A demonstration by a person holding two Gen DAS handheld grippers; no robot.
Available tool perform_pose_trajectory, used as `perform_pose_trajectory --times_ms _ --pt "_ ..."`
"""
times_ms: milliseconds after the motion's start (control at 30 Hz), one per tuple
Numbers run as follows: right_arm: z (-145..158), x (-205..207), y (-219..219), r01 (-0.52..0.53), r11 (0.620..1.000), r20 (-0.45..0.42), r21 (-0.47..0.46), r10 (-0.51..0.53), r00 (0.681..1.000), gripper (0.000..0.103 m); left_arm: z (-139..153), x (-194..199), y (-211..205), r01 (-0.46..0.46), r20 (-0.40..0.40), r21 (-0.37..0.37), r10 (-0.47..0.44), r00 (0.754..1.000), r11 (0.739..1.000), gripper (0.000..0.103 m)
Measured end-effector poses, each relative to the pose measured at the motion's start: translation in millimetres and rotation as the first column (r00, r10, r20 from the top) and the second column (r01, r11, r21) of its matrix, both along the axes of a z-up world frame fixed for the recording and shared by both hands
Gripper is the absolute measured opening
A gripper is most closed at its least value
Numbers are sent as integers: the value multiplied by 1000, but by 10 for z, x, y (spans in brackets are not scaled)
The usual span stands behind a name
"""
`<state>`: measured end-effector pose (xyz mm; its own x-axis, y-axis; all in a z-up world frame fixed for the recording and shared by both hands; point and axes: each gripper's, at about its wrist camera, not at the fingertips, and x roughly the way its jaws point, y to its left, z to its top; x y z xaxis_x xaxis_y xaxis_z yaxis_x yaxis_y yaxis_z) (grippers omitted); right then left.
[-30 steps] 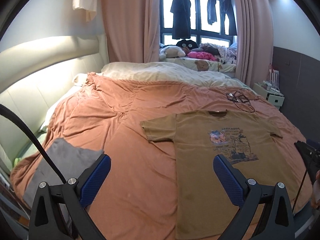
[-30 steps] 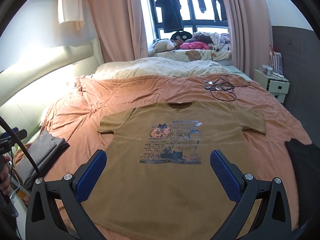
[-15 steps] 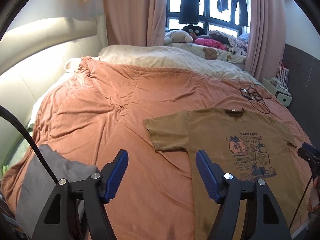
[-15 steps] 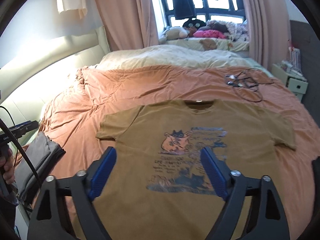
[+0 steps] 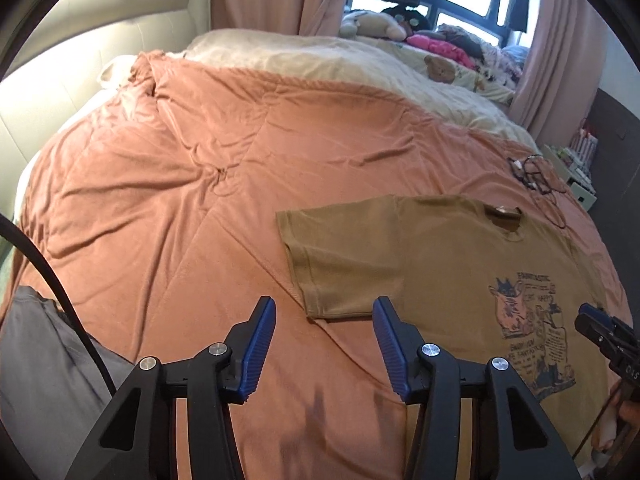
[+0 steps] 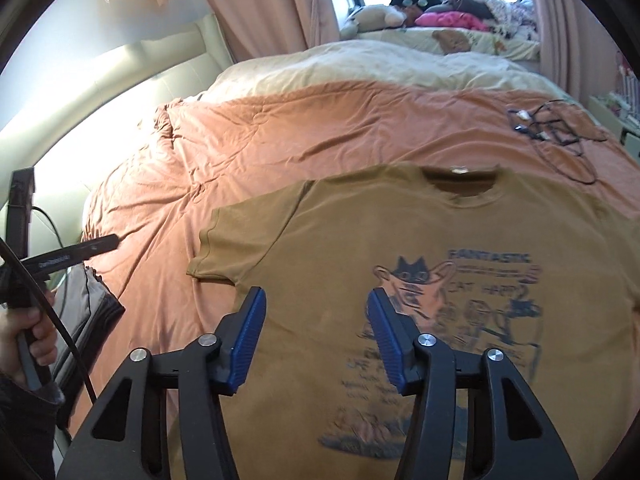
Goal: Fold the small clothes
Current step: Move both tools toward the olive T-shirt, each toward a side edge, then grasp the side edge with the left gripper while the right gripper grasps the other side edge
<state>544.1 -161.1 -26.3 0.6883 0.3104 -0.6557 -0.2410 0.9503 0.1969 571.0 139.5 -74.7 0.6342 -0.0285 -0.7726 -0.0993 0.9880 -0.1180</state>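
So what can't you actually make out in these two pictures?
- T-shirt hem: hidden behind the right tongs and cut by the bottom edge, right wrist view.
- Its far sleeve: cut off by the fisheye rim, both views.
- Small print under the cat picture: blurred, right wrist view.
- Grey folded clothes: partly cut by the rim and crossed by a black cable, left wrist view.
- Cords on the bedspread: too small to identify.

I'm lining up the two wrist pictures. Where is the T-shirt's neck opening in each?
Left wrist: the neck opening of the brown T-shirt sits right of centre, mid-height.
Right wrist: the neck opening sits just right of centre, above mid-height.
Shared landmark: the tangled black cables on the orange duvet.
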Motion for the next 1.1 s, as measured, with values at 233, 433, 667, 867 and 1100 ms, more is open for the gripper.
perform_pose_trajectory --times_ms 233,433,667,867,1100 --pt "-220 375 95 -39 999 -37 11 39 999 41 -468 388 48 -27 -74 -37 25 997 999 53" --pt "-424 678 234 -52 998 -68 21 54 996 32 -861 625 58 -57 -142 -46 50 989 997 45" --pt "-565 887 349 -56 997 -90 48 60 994 28 -1212 774 152 -122 -208 -122 95 974 985 31" --pt "-659 1049 456 -54 994 -119 99 66 991 19 -1176 710 77 -110 -206 -139 80 975 984 11" --pt "-821 1279 631 -55 978 -181 200 93 979 10 -803 746 -43 -46 -117 -88 35 992 995 8"
